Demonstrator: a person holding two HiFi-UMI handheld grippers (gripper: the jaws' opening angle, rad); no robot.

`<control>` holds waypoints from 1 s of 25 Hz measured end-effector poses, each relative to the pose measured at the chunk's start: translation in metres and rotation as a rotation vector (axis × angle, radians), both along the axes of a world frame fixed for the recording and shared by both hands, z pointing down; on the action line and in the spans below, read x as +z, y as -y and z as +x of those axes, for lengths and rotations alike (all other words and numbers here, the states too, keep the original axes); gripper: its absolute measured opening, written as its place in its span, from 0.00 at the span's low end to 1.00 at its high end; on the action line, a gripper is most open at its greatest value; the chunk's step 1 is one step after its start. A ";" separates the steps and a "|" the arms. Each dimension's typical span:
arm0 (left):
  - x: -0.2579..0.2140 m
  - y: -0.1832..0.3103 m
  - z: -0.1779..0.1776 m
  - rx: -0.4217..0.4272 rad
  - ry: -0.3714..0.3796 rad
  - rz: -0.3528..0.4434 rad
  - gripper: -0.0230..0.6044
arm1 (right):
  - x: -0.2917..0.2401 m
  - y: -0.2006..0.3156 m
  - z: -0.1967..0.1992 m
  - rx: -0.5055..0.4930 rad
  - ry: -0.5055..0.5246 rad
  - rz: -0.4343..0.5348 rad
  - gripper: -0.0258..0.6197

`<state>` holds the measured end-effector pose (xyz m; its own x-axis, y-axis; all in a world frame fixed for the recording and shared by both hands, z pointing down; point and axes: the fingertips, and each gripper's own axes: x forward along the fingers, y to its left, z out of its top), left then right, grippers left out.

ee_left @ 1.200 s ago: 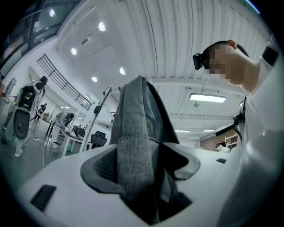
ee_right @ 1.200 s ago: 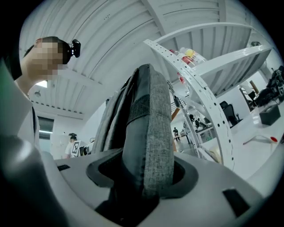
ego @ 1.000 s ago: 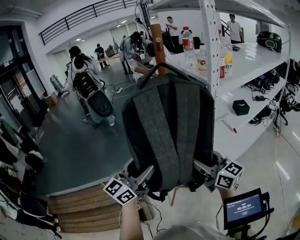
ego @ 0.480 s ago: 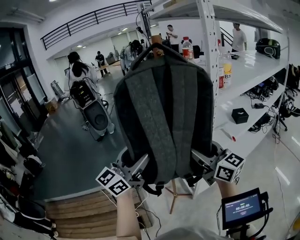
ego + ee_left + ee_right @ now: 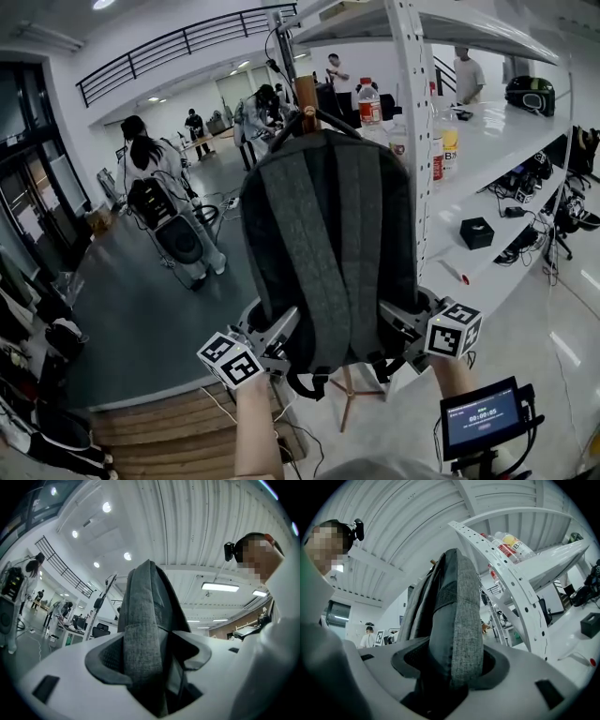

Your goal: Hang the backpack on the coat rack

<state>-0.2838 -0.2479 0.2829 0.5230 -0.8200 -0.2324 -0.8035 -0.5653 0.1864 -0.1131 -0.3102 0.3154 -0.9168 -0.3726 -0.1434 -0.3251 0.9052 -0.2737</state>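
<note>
a grey backpack (image 5: 333, 248) is held upright and clear of the floor, with its padded back panel and two shoulder straps turned toward the head view. it is gripped low down on both sides. the left gripper (image 5: 279, 328) is closed on the lower left edge of the bag; in the left gripper view its fingers (image 5: 105, 656) are seen pressed onto a fold of grey fabric and a darker strap, which fill the gap between them. the right gripper (image 5: 392, 321) is clamped on the lower right edge, and in the right gripper view the side of the bag is seen pinched between its fingers (image 5: 496, 666) and rising straight up from them.

the top handle (image 5: 323, 120) of the bag is raised to the upper part of the coat rack (image 5: 307, 92), whose wooden pole shows just behind and above it. the rack's wooden legs are seen below the bottom of the bag. whether the handle is over a peg cannot be told.

a white shelf unit (image 5: 412, 187) stands just to the right of the bag, with bottles (image 5: 372, 98) and a small black box (image 5: 476, 232) set on its shelves. a small screen (image 5: 483, 415) is seen at the lower right, and wooden steps (image 5: 173, 427) at the lower left. several people (image 5: 150, 164) are seen well behind, across the grey floor.
</note>
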 end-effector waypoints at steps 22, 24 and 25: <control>0.010 -0.012 -0.023 -0.214 -0.001 0.195 0.55 | -0.007 0.020 0.038 0.188 0.192 0.182 0.47; 0.003 -0.019 -0.018 -0.210 0.001 0.217 0.55 | -0.023 0.015 0.052 0.195 0.259 0.200 0.47; 0.000 -0.021 -0.017 -0.209 0.002 0.226 0.55 | -0.031 0.013 0.058 0.197 0.284 0.213 0.47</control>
<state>-0.3008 -0.2273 0.2830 0.3492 -0.8375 -0.4204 -0.9069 -0.4149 0.0732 -0.0555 -0.3235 0.2846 -0.7438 -0.4714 -0.4738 -0.4360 0.8795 -0.1907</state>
